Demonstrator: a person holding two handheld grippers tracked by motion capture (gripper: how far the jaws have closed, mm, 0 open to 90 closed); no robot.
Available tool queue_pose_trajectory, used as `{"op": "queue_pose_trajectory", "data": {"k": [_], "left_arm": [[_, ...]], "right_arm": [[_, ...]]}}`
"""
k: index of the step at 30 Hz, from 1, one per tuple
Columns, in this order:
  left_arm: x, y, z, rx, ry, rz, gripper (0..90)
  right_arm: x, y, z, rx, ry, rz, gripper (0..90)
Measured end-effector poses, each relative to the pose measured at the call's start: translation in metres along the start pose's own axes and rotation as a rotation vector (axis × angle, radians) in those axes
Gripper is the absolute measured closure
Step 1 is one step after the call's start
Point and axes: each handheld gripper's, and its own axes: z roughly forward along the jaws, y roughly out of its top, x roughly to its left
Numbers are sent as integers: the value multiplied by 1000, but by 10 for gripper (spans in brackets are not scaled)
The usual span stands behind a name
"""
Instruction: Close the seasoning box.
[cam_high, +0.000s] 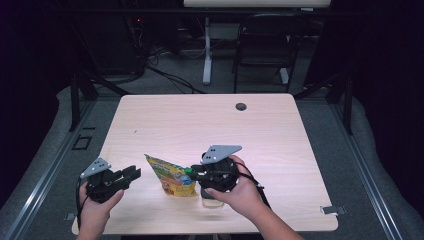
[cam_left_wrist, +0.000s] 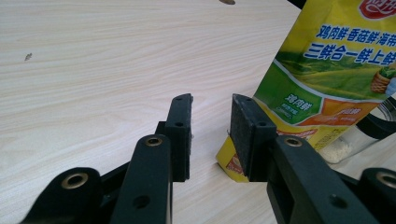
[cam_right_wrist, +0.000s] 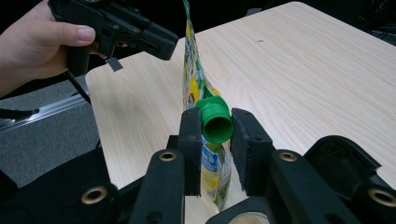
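Looking down from the high view, a yellow-and-green printed plastic pouch (cam_high: 172, 177) is seen standing on the pale wooden counter (cam_high: 210, 125) at about 6 o'clock, between the two hands. The right gripper (cam_high: 192, 174) is held at its spout side, above a clear glass jar (cam_high: 212, 196), probably so the contents can be poured. The left gripper (cam_high: 134, 175) waits at 9 o'clock of the pouch, just apart.

In the left gripper view, its jaws stand open with nothing between them; the pouch rises at 2 o'clock.

In the right gripper view, the green plastic screw spout (cam_right_wrist: 216, 121) sits between the jaws, but whether the pads press it cannot be told.
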Motion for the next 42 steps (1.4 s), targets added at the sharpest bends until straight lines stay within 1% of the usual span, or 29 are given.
{"op": "queue_pose_trajectory", "data": {"k": [3,6,7,11,15,18,22,24,25,26,27,28,31,32,36,38,39,40,42], "left_arm": [[0,0,0,3,0,0,690],[1,0,-1,-3,0,-3,688],[1,0,-1,2,1,-3,689],[2,0,-2,-4,2,-7,688],[3,0,-2,-2,2,-10,688],[3,0,-2,0,2,-8,688],[3,0,-1,-2,1,-8,688],[3,0,-1,1,1,-7,688],[3,0,-1,2,0,-6,688],[3,0,0,0,0,-5,688],[3,0,0,0,0,-5,688],[3,-1,0,-1,-2,-6,688],[3,0,0,2,-3,-4,688],[3,0,0,2,-2,-3,688],[4,0,-1,-1,-3,-6,688],[4,0,-1,-1,-3,-6,688],[4,0,-1,-1,-3,-6,688],[4,0,-1,-1,-4,-6,688],[4,0,-1,0,-4,-4,688]], "right_arm": [[1,1,-1,-6,-4,0,700],[2,3,-4,-13,-1,3,693],[2,4,-5,-18,1,3,692],[4,12,-8,-26,-1,0,681],[8,25,-4,-30,3,-15,681],[9,35,4,-24,4,-27,682],[12,46,21,-10,14,-26,690],[13,51,29,6,16,-34,691],[14,57,38,19,19,-37,699],[15,59,42,26,18,-40,704],[15,59,42,26,18,-40,704],[16,63,48,39,14,-50,710],[17,66,53,50,11,-56,718],[17,68,55,61,8,-64,722],[16,73,61,76,13,-62,733],[15,74,66,100,15,-67,741],[15,74,66,100,15,-67,741],[15,75,70,114,20,-73,749],[16,75,72,122,19,-73,757]]}}
